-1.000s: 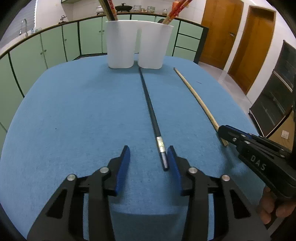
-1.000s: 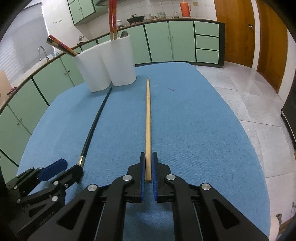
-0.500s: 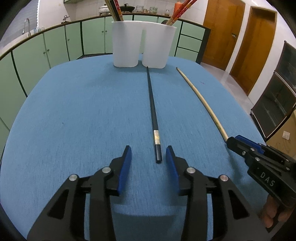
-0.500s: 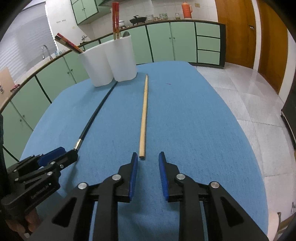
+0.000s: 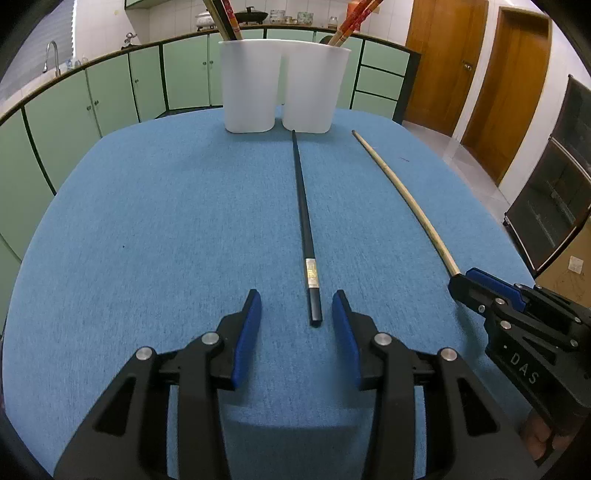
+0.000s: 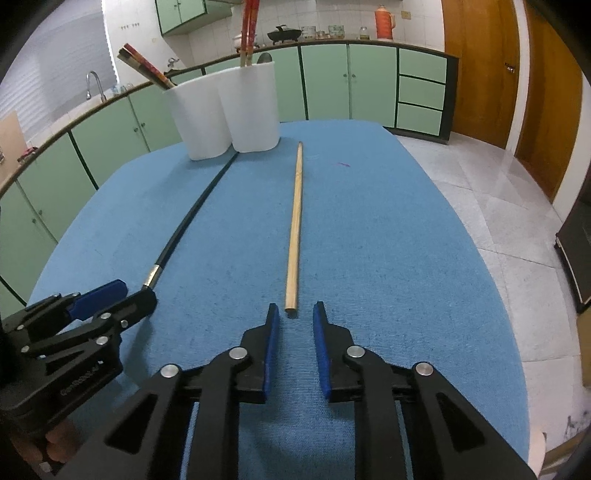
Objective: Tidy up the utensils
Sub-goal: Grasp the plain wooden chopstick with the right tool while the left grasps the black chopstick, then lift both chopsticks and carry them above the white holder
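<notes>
Both grippers are backing off, gaping and empty: left gripper around the black chopstick, right gripper behind the bamboo chopstick. Closing off-center, you are risking rolling them across the bench.

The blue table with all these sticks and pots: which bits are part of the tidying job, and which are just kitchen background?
Part of the job:
- long black chopstick with a silver band
- long pale wooden chopstick
- twin white plastic holder, red chopsticks already inside
- left gripper and right gripper, both open

Just background:
- red thermos flask
- black pot
- sink tap
</notes>
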`<move>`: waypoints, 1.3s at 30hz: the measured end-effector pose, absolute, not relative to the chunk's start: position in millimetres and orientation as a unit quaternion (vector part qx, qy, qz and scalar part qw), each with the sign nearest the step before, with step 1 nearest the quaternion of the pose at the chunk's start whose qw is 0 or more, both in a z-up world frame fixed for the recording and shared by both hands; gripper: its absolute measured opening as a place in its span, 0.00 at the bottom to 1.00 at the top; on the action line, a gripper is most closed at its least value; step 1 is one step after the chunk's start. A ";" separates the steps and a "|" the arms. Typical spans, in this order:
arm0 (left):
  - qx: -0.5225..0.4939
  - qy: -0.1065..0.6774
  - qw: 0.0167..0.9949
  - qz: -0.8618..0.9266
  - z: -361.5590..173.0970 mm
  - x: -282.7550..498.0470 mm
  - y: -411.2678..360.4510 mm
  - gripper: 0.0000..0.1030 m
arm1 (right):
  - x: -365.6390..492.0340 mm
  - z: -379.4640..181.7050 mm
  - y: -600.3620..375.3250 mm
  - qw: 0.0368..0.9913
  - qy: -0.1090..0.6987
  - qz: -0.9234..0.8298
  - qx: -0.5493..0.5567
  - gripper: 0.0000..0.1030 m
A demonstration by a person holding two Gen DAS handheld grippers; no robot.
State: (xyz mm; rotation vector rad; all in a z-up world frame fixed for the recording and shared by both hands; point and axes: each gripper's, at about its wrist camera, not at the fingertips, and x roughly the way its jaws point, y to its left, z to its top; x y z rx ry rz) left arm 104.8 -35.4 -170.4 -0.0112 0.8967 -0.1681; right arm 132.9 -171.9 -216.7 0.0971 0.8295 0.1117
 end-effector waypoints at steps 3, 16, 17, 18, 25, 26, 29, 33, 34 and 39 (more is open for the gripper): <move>-0.004 0.433 0.898 -0.077 -170.5 105.0 -35.1 0.34 | 133.6 -217.1 -173.6 0.912 0.404 0.052 0.049 0.10; -0.010 0.403 0.912 -0.075 -149.1 98.5 -26.1 0.06 | 120.7 -198.1 -186.9 0.927 0.367 0.056 0.062 0.06; -0.008 0.391 0.918 -0.074 -140.2 96.2 -24.9 0.06 | 118.7 -192.3 -188.6 0.930 0.359 0.056 0.062 0.06; -0.007 0.377 0.923 -0.073 -130.5 93.7 -23.5 0.06 | 116.9 -187.5 -189.8 0.932 0.352 0.057 0.063 0.06; -0.001 0.304 0.950 -0.070 -73.8 80.7 -18.8 0.06 | 105.9 -138.5 -202.2 0.952 0.293 0.059 0.069 0.06; -0.001 0.296 0.952 -0.071 -66.0 79.3 -18.4 0.06 | 105.5 -133.1 -203.6 0.954 0.287 0.059 0.070 0.06; -0.005 0.278 0.958 -0.077 -47.0 77.7 -19.5 0.06 | 104.5 -112.3 -208.3 0.959 0.265 0.067 0.079 0.06; -0.010 0.254 0.963 -0.088 -20.9 80.0 -20.4 0.06 | 106.4 -85.2 -212.6 0.963 0.241 0.081 0.090 0.06; -0.011 0.251 0.964 -0.090 -18.1 80.5 -21.4 0.06 | 108.5 -78.6 -213.6 0.963 0.237 0.086 0.094 0.05; -0.016 0.233 0.967 -0.102 4.2 88.1 -21.7 0.06 | 117.6 -54.4 -212.1 0.965 0.225 0.096 0.093 0.05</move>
